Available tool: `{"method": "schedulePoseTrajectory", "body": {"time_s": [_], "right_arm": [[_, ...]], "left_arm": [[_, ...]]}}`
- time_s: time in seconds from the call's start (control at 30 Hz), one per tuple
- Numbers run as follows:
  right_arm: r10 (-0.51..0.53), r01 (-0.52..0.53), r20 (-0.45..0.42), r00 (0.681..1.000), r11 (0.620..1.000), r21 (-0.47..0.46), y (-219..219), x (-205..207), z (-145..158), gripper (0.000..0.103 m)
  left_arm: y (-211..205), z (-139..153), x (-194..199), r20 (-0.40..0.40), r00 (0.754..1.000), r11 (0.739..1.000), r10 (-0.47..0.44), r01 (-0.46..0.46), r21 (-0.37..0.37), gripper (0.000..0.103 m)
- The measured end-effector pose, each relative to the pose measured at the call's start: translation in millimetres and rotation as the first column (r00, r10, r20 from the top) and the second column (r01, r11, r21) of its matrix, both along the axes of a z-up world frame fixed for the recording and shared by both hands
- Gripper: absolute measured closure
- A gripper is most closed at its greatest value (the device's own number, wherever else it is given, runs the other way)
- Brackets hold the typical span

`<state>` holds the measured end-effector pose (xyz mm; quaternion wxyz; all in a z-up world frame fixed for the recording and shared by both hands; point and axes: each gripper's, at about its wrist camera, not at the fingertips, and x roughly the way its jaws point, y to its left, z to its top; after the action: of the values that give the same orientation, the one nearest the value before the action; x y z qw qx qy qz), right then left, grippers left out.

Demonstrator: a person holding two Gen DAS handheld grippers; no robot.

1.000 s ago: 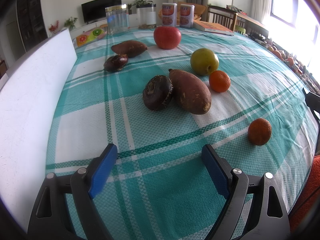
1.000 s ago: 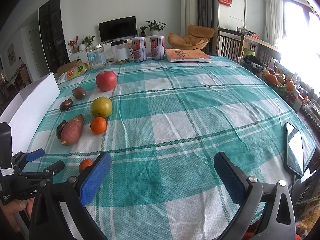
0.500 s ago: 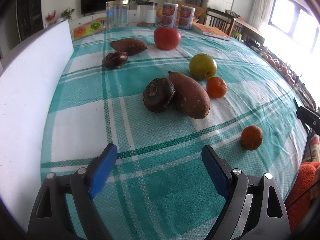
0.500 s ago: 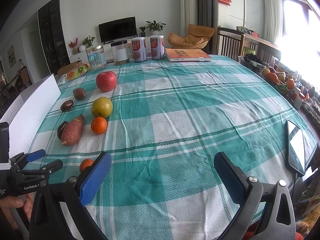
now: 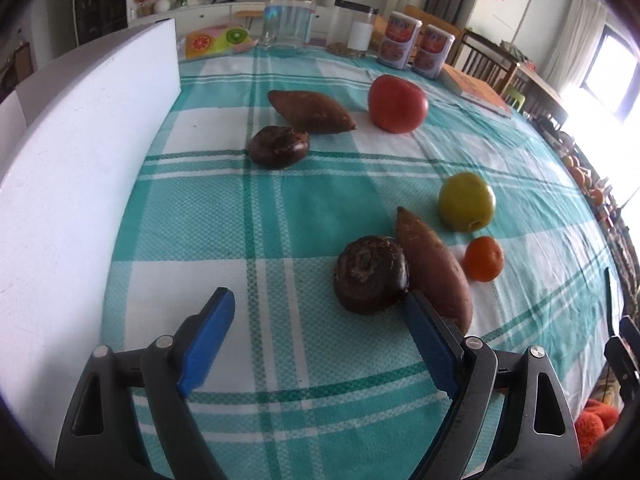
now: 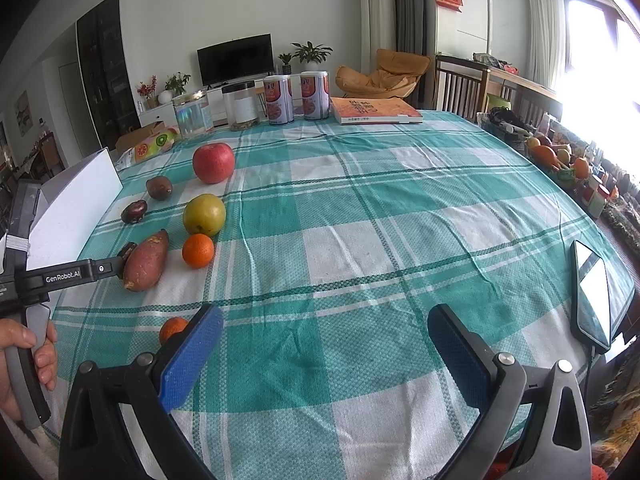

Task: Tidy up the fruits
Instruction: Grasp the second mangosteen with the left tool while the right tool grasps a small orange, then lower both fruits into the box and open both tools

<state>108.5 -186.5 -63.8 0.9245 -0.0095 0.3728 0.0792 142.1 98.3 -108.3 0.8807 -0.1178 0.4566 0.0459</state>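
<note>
Both tools stand apart and empty; the left tool [image 5: 316, 334] nears the dark round fruit [image 5: 371, 274] beside the sweet potato [image 5: 434, 266], and next must straddle it.

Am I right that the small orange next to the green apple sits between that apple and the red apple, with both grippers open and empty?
Not quite. The small orange lies on the near side of the green apple, away from the red apple, as the right wrist view shows. The left gripper and right gripper are indeed open and empty.
</note>
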Motion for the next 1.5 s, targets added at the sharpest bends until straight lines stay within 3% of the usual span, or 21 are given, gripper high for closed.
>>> {"method": "schedulePoseTrajectory", "body": {"time_s": [0.13, 0.23, 0.4, 0.57, 0.67, 0.7, 0.73, 0.77, 0.83, 0.9, 0.93, 1.0, 1.1, 1.17, 1.27, 1.33, 1.4, 1.5], "right_arm": [[-0.001, 0.001, 0.002, 1.000, 1.000, 0.010, -1, 0, 0, 0.001], [0.001, -0.001, -0.004, 1.000, 1.000, 0.008, 0, 1, -1, 0.001], [0.002, -0.002, 0.002, 1.000, 1.000, 0.005, 0, 0, -1, 0.001], [-0.004, 0.004, 0.005, 1.000, 1.000, 0.019, -3, -1, -1, 0.001], [0.011, -0.011, -0.006, 1.000, 1.000, 0.019, -2, 0, -2, 0.001], [0.040, -0.040, -0.018, 0.999, 0.999, 0.028, 0, 1, -3, 0.001], [0.102, -0.100, -0.038, 0.994, 0.994, 0.055, 4, 3, -5, 0.001], [0.188, -0.181, -0.069, 0.980, 0.979, 0.093, 10, 4, -8, 0.001], [0.346, -0.326, -0.123, 0.930, 0.932, 0.158, 26, 5, -15, 0.001], [0.413, -0.391, -0.141, 0.900, 0.906, 0.163, 42, 7, -18, 0.003], [0.423, -0.399, -0.150, 0.893, 0.901, 0.170, 49, 8, -20, 0.005], [0.445, -0.407, -0.190, 0.875, 0.889, 0.209, 62, 17, -29, 0.027], [0.451, -0.408, -0.257, 0.855, 0.890, 0.204, 82, 27, -49, 0.053], [0.433, -0.404, -0.243, 0.868, 0.901, 0.160, 88, 25, -49, 0.073], [0.437, -0.396, -0.200, 0.877, 0.893, 0.214, 84, 16, -32, 0.074], [0.473, -0.409, -0.184, 0.861, 0.862, 0.300, 89, 10, -13, 0.074], [0.542, -0.468, -0.150, 0.827, 0.811, 0.351, 110, 0, 12, 0.074], [0.666, -0.583, -0.091, 0.741, 0.704, 0.405, 165, -18, 48, 0.074]], "left_arm": [[22, 8, -21, 0.022, 0.995, 0.993, 0.101, -0.103, 0.057, 0.016], [23, 13, -28, 0.033, 0.996, 0.996, 0.077, -0.079, 0.038, 0.017], [-3, 5, -15, 0.014, 0.997, 0.995, -0.074, 0.073, 0.065, 0.017], [-33, -7, 1, -0.027, 0.981, 0.959, -0.194, 0.195, 0.206, 0.019], [-37, -9, 7, -0.007, 0.977, 0.949, -0.212, 0.207, 0.239, 0.019], [-37, -10, 8, 0.001, 0.977, 0.949, -0.214, 0.208, 0.239, 0.022], [-36, -10, 7, 0.010, 0.976, 0.949, -0.219, 0.211, 0.235, 0.031], [-36, -10, 6, 0.013, 0.972, 0.950, -0.233, 0.224, 0.217, 0.054], [-35, -9, 2, 0.017, 0.974, 0.954, -0.224, 0.216, 0.208, 0.055], [-35, -7, -6, 0.023, 0.974, 0.956, -0.225, 0.216, 0.197, 0.055], [-36, -4, -12, 0.028, 0.974, 0.959, -0.224, 0.215, 0.183, 0.055], [-35, 3, -24, 0.039, 0.974, 0.965, -0.223, 0.215, 0.149, 0.055], [-32, 18, -44, 0.047, 0.976, 0.972, -0.213, 0.207, 0.110, 0.055], [-27, 32, -59, 0.053, 0.978, 0.978, -0.202, 0.198, 0.071, 0.055], [-12, 66, -90, 0.091, 0.977, 0.981, -0.192, 0.195, -0.020, 0.055], [6, 96, -115, 0.139, 0.975, 0.978, -0.174, 0.187, -0.087, 0.055], [30, 124, -139, 0.190, 0.973, 0.980, -0.131, 0.155, -0.122, 0.055], [73, 150, -168, 0.219, 0.976, 0.998, 0.004, 0.009, -0.060, 0.055]]}}
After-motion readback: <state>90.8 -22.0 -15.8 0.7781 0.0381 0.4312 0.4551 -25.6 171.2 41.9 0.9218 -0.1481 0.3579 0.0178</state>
